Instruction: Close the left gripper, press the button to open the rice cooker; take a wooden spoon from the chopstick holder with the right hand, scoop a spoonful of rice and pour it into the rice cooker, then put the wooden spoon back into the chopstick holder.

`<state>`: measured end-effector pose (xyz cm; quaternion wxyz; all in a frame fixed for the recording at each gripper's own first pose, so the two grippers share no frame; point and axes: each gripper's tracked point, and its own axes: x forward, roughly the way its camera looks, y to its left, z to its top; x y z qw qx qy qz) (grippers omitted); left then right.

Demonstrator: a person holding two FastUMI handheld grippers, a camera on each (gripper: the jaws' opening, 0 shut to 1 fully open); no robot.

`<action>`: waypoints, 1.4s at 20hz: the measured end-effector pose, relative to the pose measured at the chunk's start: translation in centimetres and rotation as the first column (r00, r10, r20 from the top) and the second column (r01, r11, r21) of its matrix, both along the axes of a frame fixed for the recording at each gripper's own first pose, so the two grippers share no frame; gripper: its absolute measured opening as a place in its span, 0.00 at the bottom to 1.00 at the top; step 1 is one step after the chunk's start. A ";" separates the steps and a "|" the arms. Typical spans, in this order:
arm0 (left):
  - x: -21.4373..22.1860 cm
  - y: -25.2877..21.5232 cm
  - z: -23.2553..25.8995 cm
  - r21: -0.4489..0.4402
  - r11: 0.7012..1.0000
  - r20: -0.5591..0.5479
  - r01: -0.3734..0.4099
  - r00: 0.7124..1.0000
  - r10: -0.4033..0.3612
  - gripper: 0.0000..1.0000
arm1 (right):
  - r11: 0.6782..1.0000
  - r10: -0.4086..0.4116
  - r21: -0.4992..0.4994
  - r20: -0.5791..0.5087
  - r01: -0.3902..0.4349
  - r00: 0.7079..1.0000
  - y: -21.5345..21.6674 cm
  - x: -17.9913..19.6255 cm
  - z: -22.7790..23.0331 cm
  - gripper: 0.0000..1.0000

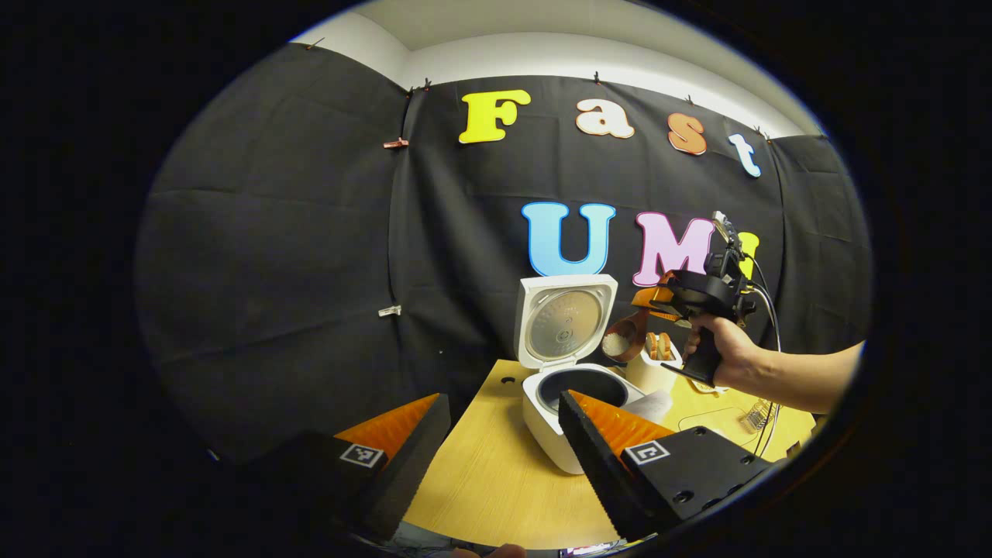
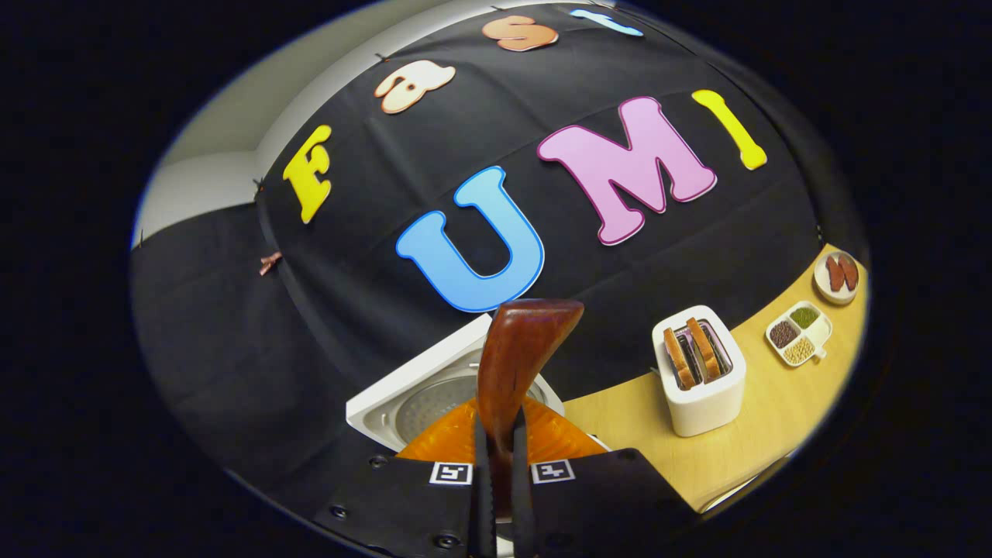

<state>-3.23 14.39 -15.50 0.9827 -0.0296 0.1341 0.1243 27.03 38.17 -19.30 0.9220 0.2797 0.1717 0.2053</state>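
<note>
Wooden table (image 1: 496, 473) bears the open rice cooker (image 1: 559, 364).

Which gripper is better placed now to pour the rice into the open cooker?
Right. The right gripper is shut on the wooden spoon, holding rice above the rice cooker; the left gripper is open.

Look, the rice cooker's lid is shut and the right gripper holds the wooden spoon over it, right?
Not quite: the rice cooker's lid stands open, as the left gripper view shows. The right gripper does hold the wooden spoon.
</note>
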 end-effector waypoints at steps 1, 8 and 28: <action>0.0 0.4 -0.2 -0.005 1.000 -0.005 -0.010 1.000 0.010 0.97 | 0.999 0.013 -0.037 0.017 -0.012 1.000 0.6 -0.2 -0.4 0.13; -1.0 1.6 -1.5 -0.032 0.998 -0.021 -0.057 0.998 0.057 0.97 | 0.965 0.101 -0.256 0.126 -0.066 0.987 3.0 0.4 -2.2 0.13; -1.9 1.7 -2.0 -0.017 0.998 -0.010 -0.059 0.998 0.059 0.98 | 0.767 0.420 -0.637 0.411 -0.075 0.809 7.2 -2.2 2.8 0.12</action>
